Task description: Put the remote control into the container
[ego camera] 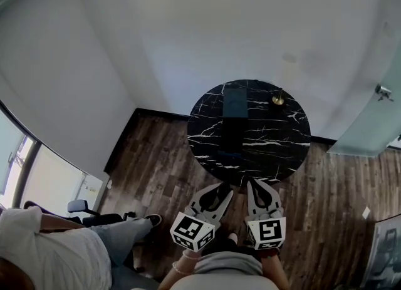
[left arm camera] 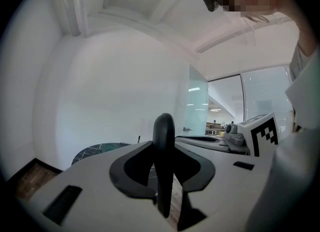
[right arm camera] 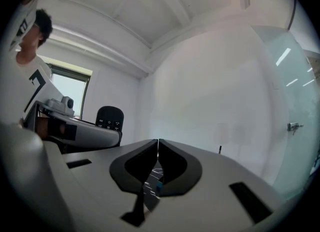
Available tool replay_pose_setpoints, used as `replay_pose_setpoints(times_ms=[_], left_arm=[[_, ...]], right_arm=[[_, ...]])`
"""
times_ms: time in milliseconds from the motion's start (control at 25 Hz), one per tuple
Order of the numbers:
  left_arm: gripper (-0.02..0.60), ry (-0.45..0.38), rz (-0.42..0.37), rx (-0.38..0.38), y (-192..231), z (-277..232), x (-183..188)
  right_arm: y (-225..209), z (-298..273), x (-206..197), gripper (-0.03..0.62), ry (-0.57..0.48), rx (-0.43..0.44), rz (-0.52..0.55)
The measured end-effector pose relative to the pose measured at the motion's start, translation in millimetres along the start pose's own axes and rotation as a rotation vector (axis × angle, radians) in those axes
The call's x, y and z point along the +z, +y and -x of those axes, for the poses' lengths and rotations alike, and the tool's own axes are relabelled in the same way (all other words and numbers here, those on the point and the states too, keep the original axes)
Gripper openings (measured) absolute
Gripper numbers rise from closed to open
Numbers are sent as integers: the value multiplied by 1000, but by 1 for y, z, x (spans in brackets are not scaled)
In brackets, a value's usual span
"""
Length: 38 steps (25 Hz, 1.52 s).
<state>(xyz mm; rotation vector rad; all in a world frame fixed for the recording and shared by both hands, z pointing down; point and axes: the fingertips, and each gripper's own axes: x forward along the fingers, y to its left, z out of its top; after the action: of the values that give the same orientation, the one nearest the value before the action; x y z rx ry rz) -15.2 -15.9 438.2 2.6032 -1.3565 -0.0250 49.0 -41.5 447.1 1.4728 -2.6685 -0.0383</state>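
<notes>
My left gripper (ego camera: 223, 190) hangs just short of the near edge of the round black marble table (ego camera: 276, 151). It is shut on the black remote control (left arm camera: 164, 148), which stands edge-on between its jaws. The right gripper view shows the remote's (right arm camera: 109, 118) buttoned end sticking up from that gripper. A dark rectangular container (ego camera: 234, 118) lies on the table's middle, running from the far side towards me. My right gripper (ego camera: 258, 184) is beside the left one, shut with its jaw tips touching and nothing between them (right arm camera: 158, 143).
A small brass-coloured object (ego camera: 277, 99) stands at the table's far right. A person in a white shirt and jeans (ego camera: 56, 251) sits at the lower left beside a chair. A frosted glass door (ego camera: 369, 123) is at the right. White walls rise behind the table, with wood floor around it.
</notes>
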Motion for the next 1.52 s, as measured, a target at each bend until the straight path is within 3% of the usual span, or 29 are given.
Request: replay_pose_setpoints(times_ms=[1520], left_arm=[[98, 57, -10, -258, 135, -109, 22]], right_arm=[[-35, -153, -15, 14, 64, -209, -10]])
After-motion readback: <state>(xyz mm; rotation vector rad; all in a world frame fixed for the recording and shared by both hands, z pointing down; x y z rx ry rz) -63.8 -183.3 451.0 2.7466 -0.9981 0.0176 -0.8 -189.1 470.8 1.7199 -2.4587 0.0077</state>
